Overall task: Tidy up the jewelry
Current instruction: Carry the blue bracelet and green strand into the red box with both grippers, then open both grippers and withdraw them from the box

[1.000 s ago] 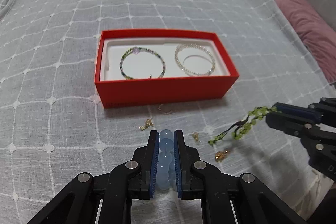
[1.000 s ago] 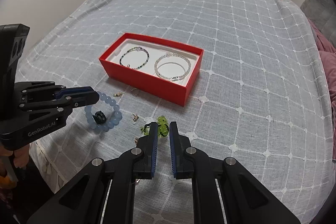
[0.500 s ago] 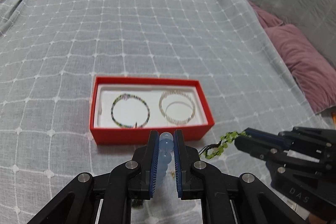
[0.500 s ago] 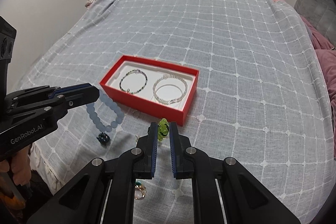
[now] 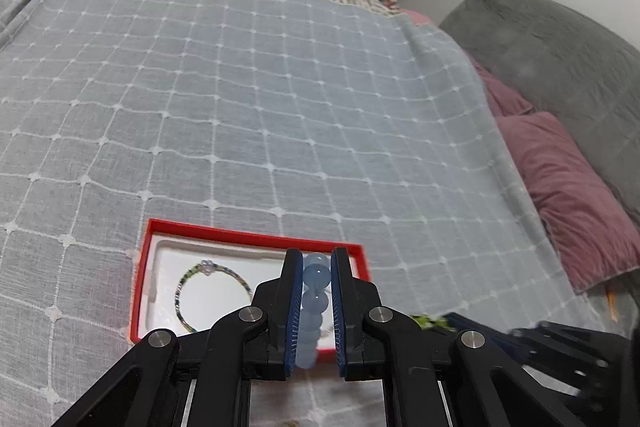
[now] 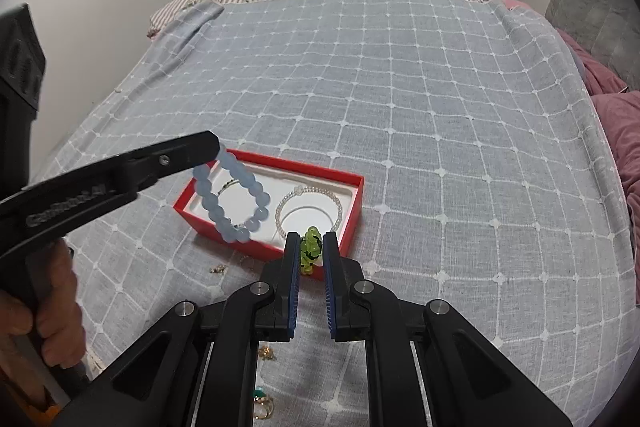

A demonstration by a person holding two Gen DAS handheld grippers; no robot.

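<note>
Bed [image 6: 400, 87] under grey checked cover. Red box [image 6: 352, 211] near front edge, two bracelets already lying inside.

Left hand-held gripper [image 6: 218, 149] pinching blue bead bracelet [image 6: 228, 203]; loop dangles over left half of box.

Right hand-held gripper [image 6: 311, 247] pinching green bead bracelet [image 6: 311, 249], at box's near right corner.

Small gold pieces [image 6: 264, 353] loose on cover.

Risks: dangling loop may swing, snag box rim, drop outside; landing on bracelets inside may tangle them; grippers close together may bump.
</note>
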